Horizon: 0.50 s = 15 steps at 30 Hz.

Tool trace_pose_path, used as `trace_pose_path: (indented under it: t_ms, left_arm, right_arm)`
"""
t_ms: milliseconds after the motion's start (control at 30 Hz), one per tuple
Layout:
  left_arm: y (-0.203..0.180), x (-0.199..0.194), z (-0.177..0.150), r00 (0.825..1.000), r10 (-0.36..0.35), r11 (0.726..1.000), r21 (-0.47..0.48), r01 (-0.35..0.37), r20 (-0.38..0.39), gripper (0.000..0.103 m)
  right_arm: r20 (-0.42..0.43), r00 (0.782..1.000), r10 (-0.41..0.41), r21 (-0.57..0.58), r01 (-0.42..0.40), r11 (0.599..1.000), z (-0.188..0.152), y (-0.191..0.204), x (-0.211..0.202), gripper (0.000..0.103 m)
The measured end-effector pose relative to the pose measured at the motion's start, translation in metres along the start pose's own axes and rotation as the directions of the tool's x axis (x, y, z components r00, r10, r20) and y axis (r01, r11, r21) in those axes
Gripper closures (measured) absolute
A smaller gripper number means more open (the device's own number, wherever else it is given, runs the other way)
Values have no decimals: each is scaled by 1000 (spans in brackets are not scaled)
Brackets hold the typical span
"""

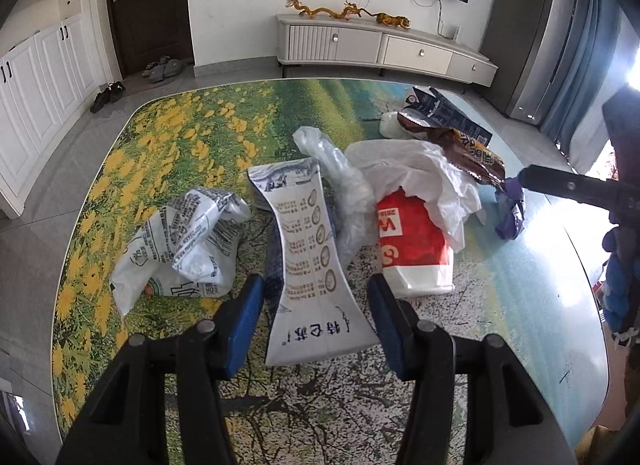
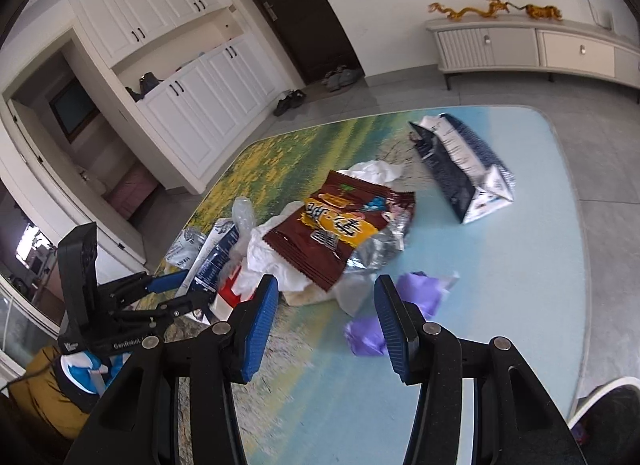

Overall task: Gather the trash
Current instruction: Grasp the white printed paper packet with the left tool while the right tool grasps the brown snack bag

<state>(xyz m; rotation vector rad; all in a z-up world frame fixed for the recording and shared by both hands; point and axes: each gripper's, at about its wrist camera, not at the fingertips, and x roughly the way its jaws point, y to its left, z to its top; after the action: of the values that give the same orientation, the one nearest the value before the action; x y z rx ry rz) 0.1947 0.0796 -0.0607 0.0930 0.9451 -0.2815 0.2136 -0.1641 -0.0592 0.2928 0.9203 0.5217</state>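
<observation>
No piece of trash is seen collected. All litter lies loose on the oval table with the printed meadow-and-flowers top [image 1: 168,137], and no bin or bag for it is visible in either view.

The left gripper [image 1: 316,317] is held partly open, astride the near end of the flattened white milk carton with blue print [image 1: 308,261]. A gap shows between each blue pad and the carton, so the carton is judged not yet gripped. The right gripper [image 2: 326,325] is held partly open and empty. The crumpled purple wrapper [image 2: 366,335] lies just beside its right finger [image 2: 394,335], partly hidden behind it.

Items left to collect:
- crumpled white printed plastic bag [image 1: 180,245], left of the carton;
- clear plastic film [image 1: 344,189];
- red-and-white paper cup on its side [image 1: 416,245], with crumpled white tissue [image 1: 424,173] over it;
- brown snack packet with yellow label [image 2: 336,233];
- dark blue and silver foil-lined carton [image 2: 464,169], lying well apart towards the far edge.

Clearances: the litter is bunched at mid-table, with pieces overlapping, so neighbouring pieces are likely to be disturbed by a lift. Bare surface is available in front of the right gripper and along the near edge. The far carton lies near the rim. The two grippers work close together; crossing paths should be avoided.
</observation>
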Motion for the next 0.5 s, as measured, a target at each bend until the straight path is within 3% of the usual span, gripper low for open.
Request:
trace_pose_path:
  t_ms: [333,500]
  left_arm:
    - [3,-2,-1,1000,-16,1000,-4,16,10,55]
    - [1,-2,-1,1000,-13,1000,4,13,5,57]
  right_arm:
    - [-9,999,40,129,-38,991,20,-23,28,54]
    - [-30,997,75,155,-70,985,24,-28,39,65]
